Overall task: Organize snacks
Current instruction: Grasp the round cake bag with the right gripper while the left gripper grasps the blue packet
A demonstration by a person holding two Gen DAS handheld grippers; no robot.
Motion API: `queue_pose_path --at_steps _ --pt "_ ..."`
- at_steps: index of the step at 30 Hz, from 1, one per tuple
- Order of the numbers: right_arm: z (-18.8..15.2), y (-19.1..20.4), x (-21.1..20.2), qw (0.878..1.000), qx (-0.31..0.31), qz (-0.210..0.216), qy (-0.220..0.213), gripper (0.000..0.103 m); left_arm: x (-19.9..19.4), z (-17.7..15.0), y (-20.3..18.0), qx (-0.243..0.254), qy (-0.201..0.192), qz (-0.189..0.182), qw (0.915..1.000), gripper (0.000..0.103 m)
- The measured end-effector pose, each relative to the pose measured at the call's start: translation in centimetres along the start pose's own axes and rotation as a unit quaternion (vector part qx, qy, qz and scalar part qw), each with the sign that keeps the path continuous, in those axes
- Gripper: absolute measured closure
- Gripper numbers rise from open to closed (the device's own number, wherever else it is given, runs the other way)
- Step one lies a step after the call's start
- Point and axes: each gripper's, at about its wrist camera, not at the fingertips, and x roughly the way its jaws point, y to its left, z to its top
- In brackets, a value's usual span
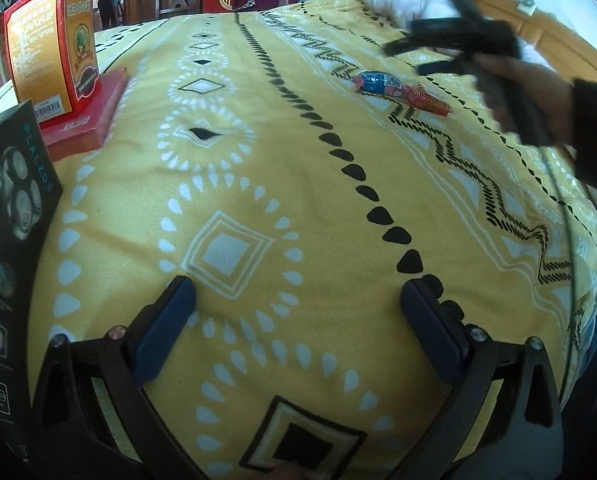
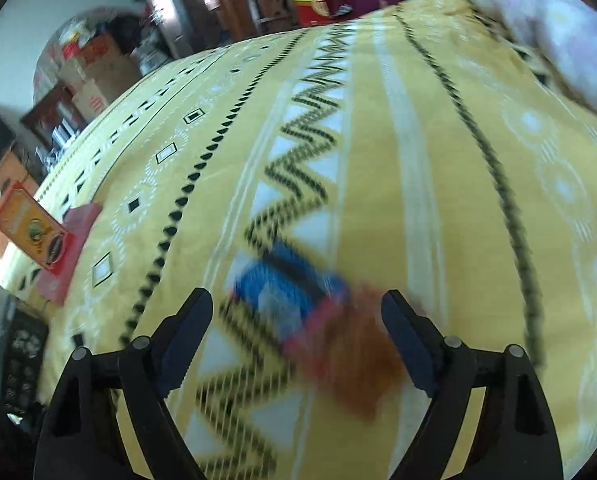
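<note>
Lower centre of my right view, blurred: blue snack packet (image 2: 288,292) and orange snack packet (image 2: 354,360) lie on the yellow bedspread (image 2: 438,208) between my right gripper (image 2: 296,332) jaws, wide, untouched. Left gripper (image 1: 298,312): jaws spread, empty, angled down. Dark box (image 1: 6,240) cut off left.

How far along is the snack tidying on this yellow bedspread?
Barely started, it seems. An orange box already stands on a flat red box at the bed's edge, perhaps sorted. In hand: nothing yet, though the right gripper, jaws apart, is over a blue snack packet and a red one. Both still lie on the bedspread. The left gripper is open and empty.
</note>
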Motion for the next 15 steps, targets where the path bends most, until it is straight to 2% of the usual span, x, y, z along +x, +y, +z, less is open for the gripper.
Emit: queue_pose_path --at_steps 2,5,6,7,8,9,11,12,13,15 --pt "0.9 0.8 3.3 0.999 -0.024 0.015 0.034 0.014 0.0 0.0 0.2 -0.004 -0.001 -0.005 1.0 0.0" --pt "-0.8 3.1 6.3 0.995 -0.065 0.017 0.075 0.013 0.0 0.0 0.2 -0.007 -0.002 -0.009 0.9999 0.0" --pt "-1.8 4.3 6.0 0.992 -0.079 0.036 0.086 0.013 0.0 0.0 0.3 -0.007 -0.002 -0.011 0.9999 0.0" --pt "-3.1 6.1 4.9 0.987 -0.101 0.08 0.1 0.014 -0.1 0.0 0.3 -0.009 -0.003 -0.012 0.9999 0.0" --pt "-4.5 7.9 3.5 0.976 -0.125 0.134 0.121 0.015 -0.1 -0.1 0.3 -0.01 -0.005 -0.014 0.9998 0.0" --pt "-5.7 9.2 1.9 0.966 -0.145 0.17 0.133 0.016 -0.1 -0.1 0.4 -0.011 -0.005 -0.016 0.9998 0.0" --pt "-7.3 10.5 -1.4 0.956 -0.171 0.2 0.132 0.016 -0.2 -0.1 0.4 -0.012 -0.007 -0.018 0.9997 0.0" --pt "-7.4 10.0 -2.8 0.957 -0.169 0.2 0.123 0.016 -0.2 -0.1 0.4 -0.012 -0.007 -0.018 0.9997 0.0" --pt "-7.1 8.8 -3.9 0.966 -0.155 0.181 0.104 0.015 -0.2 0.0 0.4 -0.013 -0.007 -0.019 0.9997 0.0" --pt "-5.7 5.0 -4.6 0.986 -0.109 0.107 0.069 0.015 -0.3 0.0 0.4 -0.014 -0.008 -0.021 0.9997 0.0"
